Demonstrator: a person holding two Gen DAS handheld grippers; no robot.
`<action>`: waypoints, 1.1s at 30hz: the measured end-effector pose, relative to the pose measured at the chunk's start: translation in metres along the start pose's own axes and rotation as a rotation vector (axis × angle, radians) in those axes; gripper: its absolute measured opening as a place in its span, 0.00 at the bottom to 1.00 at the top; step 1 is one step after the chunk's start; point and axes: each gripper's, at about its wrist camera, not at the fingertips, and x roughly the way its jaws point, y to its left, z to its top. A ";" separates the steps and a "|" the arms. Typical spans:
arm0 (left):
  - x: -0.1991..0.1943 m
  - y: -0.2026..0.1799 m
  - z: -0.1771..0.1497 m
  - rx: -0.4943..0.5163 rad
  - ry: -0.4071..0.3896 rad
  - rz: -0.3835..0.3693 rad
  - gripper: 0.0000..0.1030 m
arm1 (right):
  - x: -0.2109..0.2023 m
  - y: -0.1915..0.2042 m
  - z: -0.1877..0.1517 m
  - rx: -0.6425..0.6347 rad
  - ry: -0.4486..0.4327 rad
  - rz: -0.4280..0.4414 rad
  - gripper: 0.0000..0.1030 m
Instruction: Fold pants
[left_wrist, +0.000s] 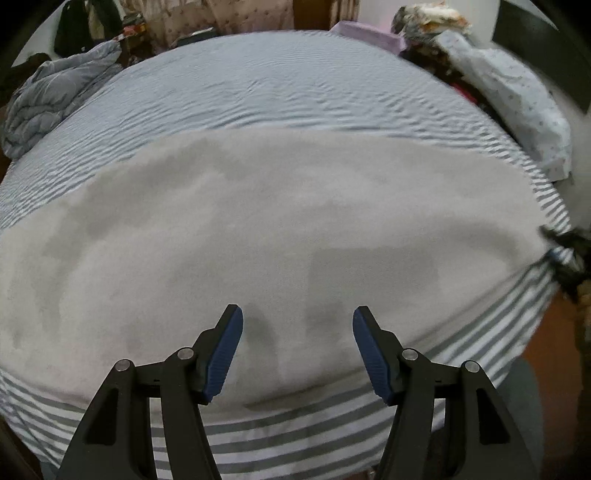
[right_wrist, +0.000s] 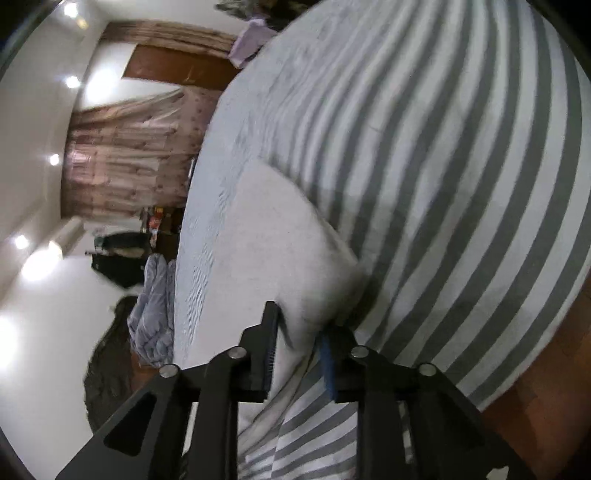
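Pants (left_wrist: 266, 229): light grey, spread flat across striped bed (left_wrist: 258, 85), near front edge. Left gripper (left_wrist: 297, 325): jaws spread, hovering above pants, holding nothing. Right gripper (right_wrist: 301, 328): jaws pinching pants (right_wrist: 280, 240) edge. Quilt (left_wrist: 44, 99) bunched at far-left corner.

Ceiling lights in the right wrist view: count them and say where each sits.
6, all on the white ceiling along the frame's left side: one at the top, one below it, one mid-height, one lower, a larger glow, another at the edge. More may lie outside the frame.
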 end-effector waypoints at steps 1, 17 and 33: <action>-0.002 -0.006 0.003 0.011 -0.005 -0.011 0.61 | 0.001 -0.003 0.000 0.014 -0.003 0.016 0.23; 0.033 -0.060 0.006 0.187 0.024 -0.039 0.61 | -0.009 0.052 0.009 -0.088 -0.038 -0.069 0.15; -0.016 0.031 0.016 -0.102 -0.036 -0.212 0.61 | 0.024 0.238 -0.041 -0.537 0.089 -0.040 0.14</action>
